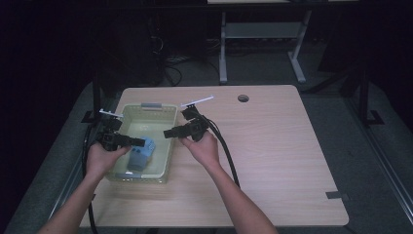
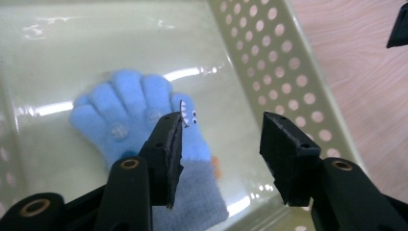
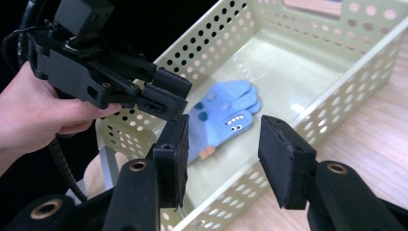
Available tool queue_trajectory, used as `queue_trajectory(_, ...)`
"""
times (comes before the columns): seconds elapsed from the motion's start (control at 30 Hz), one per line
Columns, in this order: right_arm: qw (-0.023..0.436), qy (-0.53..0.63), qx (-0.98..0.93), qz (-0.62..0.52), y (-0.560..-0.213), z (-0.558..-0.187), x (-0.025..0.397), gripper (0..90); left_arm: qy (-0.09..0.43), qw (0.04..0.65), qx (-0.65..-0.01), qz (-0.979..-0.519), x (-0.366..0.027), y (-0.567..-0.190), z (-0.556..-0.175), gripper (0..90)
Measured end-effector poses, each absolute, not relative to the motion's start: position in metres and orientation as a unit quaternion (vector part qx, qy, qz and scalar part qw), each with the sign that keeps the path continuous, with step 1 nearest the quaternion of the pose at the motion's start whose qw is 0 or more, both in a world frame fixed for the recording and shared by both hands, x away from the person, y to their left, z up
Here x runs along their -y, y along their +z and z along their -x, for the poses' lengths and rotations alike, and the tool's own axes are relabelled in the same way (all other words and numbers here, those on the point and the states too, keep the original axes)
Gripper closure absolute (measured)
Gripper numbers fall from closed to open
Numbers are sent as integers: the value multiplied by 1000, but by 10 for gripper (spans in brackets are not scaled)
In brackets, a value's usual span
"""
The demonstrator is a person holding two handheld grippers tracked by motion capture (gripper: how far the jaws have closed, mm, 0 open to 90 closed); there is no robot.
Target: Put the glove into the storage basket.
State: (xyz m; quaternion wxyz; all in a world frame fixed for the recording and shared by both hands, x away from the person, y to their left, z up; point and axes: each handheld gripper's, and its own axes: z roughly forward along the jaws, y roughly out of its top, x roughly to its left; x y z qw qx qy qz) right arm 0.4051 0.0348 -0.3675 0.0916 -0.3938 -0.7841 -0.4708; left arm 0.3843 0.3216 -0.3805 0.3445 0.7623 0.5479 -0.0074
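Observation:
A blue monster-face glove (image 1: 142, 153) with a grey cuff lies flat on the floor of a pale yellow perforated basket (image 1: 136, 178) at the table's left. My left gripper (image 1: 140, 142) reaches in over the basket's left wall. In the left gripper view it (image 2: 221, 139) stands open just above the glove (image 2: 130, 103), touching nothing. My right gripper (image 1: 168, 132) hovers at the basket's right wall, also open and empty (image 3: 223, 144). From there I see the glove (image 3: 221, 115), the basket wall (image 3: 337, 82) and the left gripper (image 3: 163, 96).
Bare wooden tabletop (image 1: 272, 141) spreads to the right of the basket. There is a cable hole (image 1: 243, 98) near the far edge and a grey tape strip (image 1: 337, 196) at the right front. Another desk's white frame (image 1: 263, 34) stands behind the table.

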Motion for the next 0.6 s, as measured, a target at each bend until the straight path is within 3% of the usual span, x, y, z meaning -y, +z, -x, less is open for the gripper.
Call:
queue_trajectory(0.33, 86, -473, 782, 397, -365, -405, -23, 506, -12, 363, -545, -756, -320, -376, -383, 448)
queue_trajectory(0.43, 89, -478, 777, 400, -363, -406, -16, 467, -17, 367, -549, -751, -318, -375, -384, 370)
queue_trajectory(0.6, 93, -484, 773, 400, -361, -409, -6, 421, -18, 372, -546, -750, -313, -376, -386, 337)
